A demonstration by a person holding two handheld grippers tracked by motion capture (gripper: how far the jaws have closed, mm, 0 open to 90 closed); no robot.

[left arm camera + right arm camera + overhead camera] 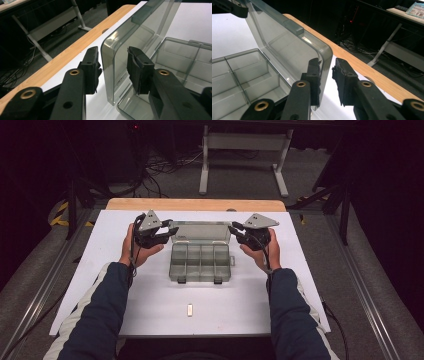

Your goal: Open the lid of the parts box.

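A smoky clear plastic compartment box (200,262) lies open in the middle of the white board, its lid (200,231) standing up at the far side. My left gripper (170,231) is at the lid's left corner. In the left gripper view the lid (140,30) edge sits between the jaws of the left gripper (113,71), with a gap to the inner pad (136,71). My right gripper (235,230) is at the lid's right corner. In the right gripper view the right gripper (326,75) has both pads against the lid (287,42) rim. The compartments (242,70) look empty.
A small pale rectangular piece (190,309) lies on the white board (300,285) near the front edge. A wooden table edge (195,204) runs behind the board. Beyond it are a dark floor, cables and a white desk frame (245,150).
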